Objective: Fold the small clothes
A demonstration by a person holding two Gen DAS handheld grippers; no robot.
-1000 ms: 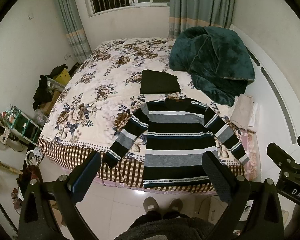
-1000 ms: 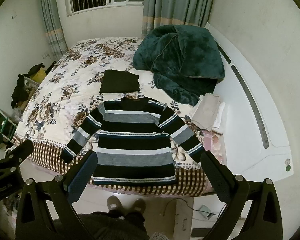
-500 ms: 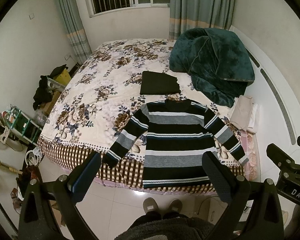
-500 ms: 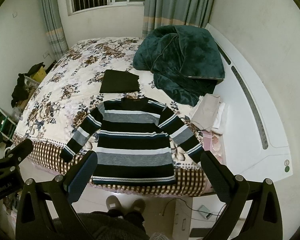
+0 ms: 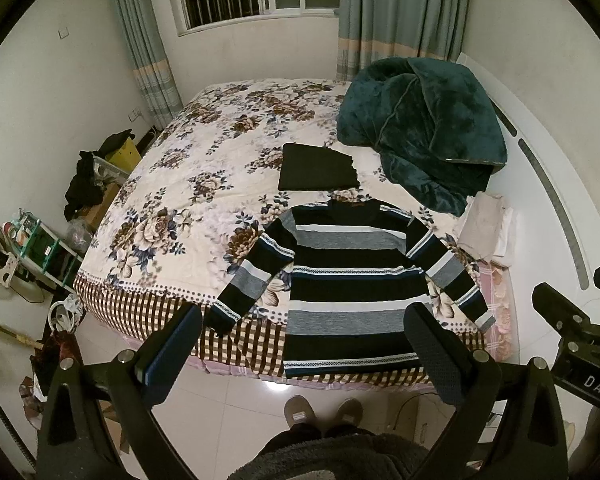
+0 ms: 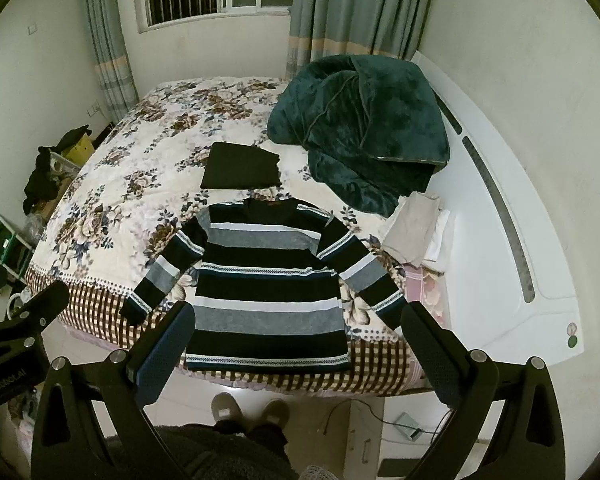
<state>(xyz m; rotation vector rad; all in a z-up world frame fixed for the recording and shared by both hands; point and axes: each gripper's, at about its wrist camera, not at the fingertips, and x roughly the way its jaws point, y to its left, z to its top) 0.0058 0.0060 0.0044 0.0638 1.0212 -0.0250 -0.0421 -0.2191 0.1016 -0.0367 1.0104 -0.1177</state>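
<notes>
A: sweater status?
B: striped sweater flat on bed, 12 o'clock of both grippers; folded black garment beyond it
A: jaws?
B: left gripper, right gripper both wide apart; holding nothing

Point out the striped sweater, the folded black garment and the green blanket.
striped sweater (image 5: pixel 352 284), left wrist view, middle of its chest.
folded black garment (image 5: pixel 316 168), left wrist view, centre of its top.
green blanket (image 6: pixel 364 128), right wrist view, middle of the heap.
</notes>
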